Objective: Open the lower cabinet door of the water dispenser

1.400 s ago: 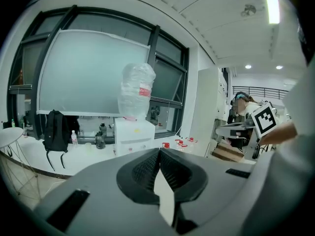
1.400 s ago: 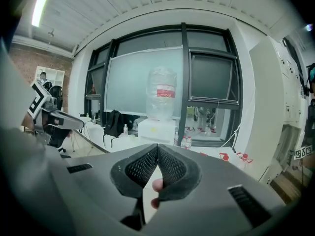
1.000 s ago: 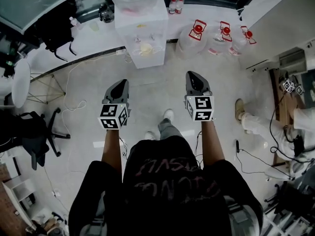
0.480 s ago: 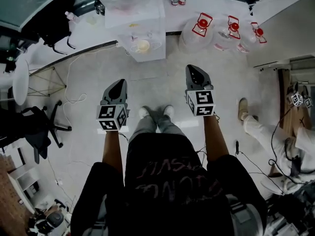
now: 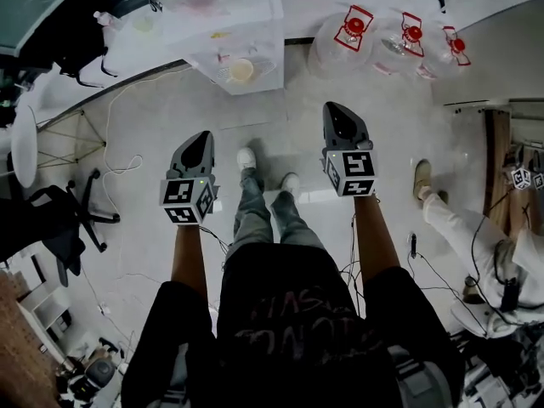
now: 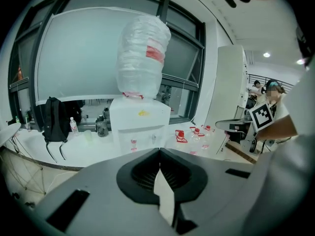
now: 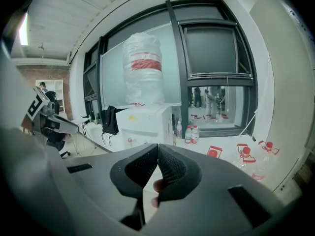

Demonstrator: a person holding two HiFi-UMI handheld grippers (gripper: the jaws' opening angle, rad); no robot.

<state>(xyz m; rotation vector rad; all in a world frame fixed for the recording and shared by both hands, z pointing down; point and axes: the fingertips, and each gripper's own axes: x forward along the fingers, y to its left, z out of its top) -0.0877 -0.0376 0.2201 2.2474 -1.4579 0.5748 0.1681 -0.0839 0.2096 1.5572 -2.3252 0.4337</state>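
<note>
Head view, layout: I see the water dispenser (image 5: 231,25) at the top edge, ahead of both grippers and well apart from them, with bare floor between.
Left gripper (image 5: 201,139): fingers pressed together, nothing pinched.
Right gripper (image 5: 335,110): fingers pressed together, nothing pinched.
Bearing: the water dispenser lies ahead and a little left of my midline. I judge the left gripper better aligned and slightly nearer.
Lower cabinet door: not shown in any view. From overhead the cabinet top and tap ledge cover it. In both gripper views the gripper body blocks everything below the taps.
Left gripper view: water dispenser (image 6: 140,124) dead ahead over the fingertips, inverted bottle (image 6: 141,53) upright on top.
Right gripper view: water dispenser (image 7: 145,122) left of the fingertips, spare bottles (image 7: 266,149) on the floor to the right.
Next move, judged: close the distance and drop lower so the door comes into view.
</note>
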